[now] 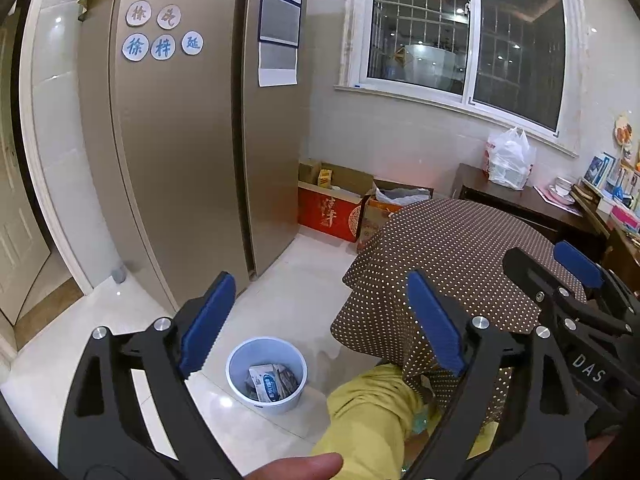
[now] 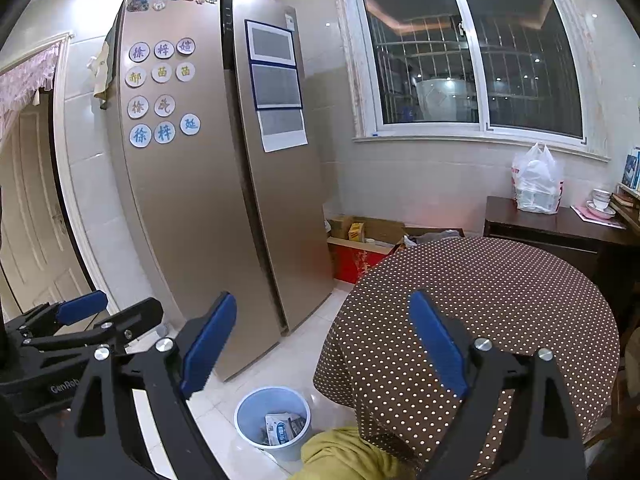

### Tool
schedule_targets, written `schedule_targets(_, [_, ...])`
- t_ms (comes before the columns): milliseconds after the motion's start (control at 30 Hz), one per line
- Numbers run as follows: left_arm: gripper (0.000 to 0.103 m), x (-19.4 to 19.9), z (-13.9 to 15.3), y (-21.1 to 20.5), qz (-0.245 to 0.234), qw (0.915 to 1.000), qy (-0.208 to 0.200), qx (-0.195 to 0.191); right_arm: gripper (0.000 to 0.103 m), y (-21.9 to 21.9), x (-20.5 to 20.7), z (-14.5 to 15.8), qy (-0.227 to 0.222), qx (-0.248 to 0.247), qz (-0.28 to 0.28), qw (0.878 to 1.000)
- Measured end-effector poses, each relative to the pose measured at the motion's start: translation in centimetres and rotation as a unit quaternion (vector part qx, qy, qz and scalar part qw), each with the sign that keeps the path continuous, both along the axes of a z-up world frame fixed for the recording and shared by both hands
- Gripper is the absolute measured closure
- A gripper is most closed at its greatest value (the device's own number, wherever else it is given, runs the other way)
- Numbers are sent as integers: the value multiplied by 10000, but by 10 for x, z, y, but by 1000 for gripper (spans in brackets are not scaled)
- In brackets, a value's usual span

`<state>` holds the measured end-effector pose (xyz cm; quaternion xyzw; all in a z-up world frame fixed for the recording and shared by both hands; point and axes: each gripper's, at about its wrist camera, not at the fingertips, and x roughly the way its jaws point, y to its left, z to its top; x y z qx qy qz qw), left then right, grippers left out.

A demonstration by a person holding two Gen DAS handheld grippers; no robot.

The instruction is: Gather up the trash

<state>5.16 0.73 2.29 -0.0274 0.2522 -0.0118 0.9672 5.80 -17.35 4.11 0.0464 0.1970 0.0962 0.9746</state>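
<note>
A pale blue waste bin (image 1: 267, 376) stands on the white tiled floor beside the round table; crumpled packets and paper (image 1: 273, 386) lie inside it. The right wrist view shows the same bin (image 2: 273, 422) with the same trash (image 2: 285, 426). My left gripper (image 1: 320, 326) hovers above the bin, blue pads wide apart, nothing between them. My right gripper (image 2: 324, 346) is open too and empty, held over the floor and the table edge. The right gripper also shows at the right of the left wrist view (image 1: 560, 280), and the left gripper at the left of the right wrist view (image 2: 92, 316).
A round table under a brown dotted cloth (image 2: 480, 312) fills the right side. A yellow-clad leg (image 1: 372, 420) and a fingertip (image 1: 304, 466) are low in view. A tall fridge (image 1: 192, 160) stands left; cardboard boxes (image 1: 340, 204) sit under the window; a dark sideboard carries a plastic bag (image 1: 510, 160).
</note>
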Motion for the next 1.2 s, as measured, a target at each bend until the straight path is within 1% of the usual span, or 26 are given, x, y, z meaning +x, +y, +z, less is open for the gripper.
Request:
schedule_targets(167, [16, 0, 3, -2, 32, 10000, -48, 5, 16, 1, 0, 1, -24, -43, -12, 10000])
schedule_targets(267, [16, 1, 3, -3, 20, 10000, -57, 26, 16, -2, 3, 1, 17, 14, 1, 10000])
schedule_targets(800, [16, 11, 0, -4, -10, 9999, 141, 47, 16, -3, 11, -2, 179, 110, 18, 9998])
schedule_targets(1067, [15, 14, 0, -4, 60, 9997, 192, 147, 16, 0, 14, -4, 265, 149, 86, 9995])
schedule_targets(1200, [15, 15, -1, -4, 60, 9995, 220, 233, 14, 0, 16, -8, 352, 191, 46, 9992])
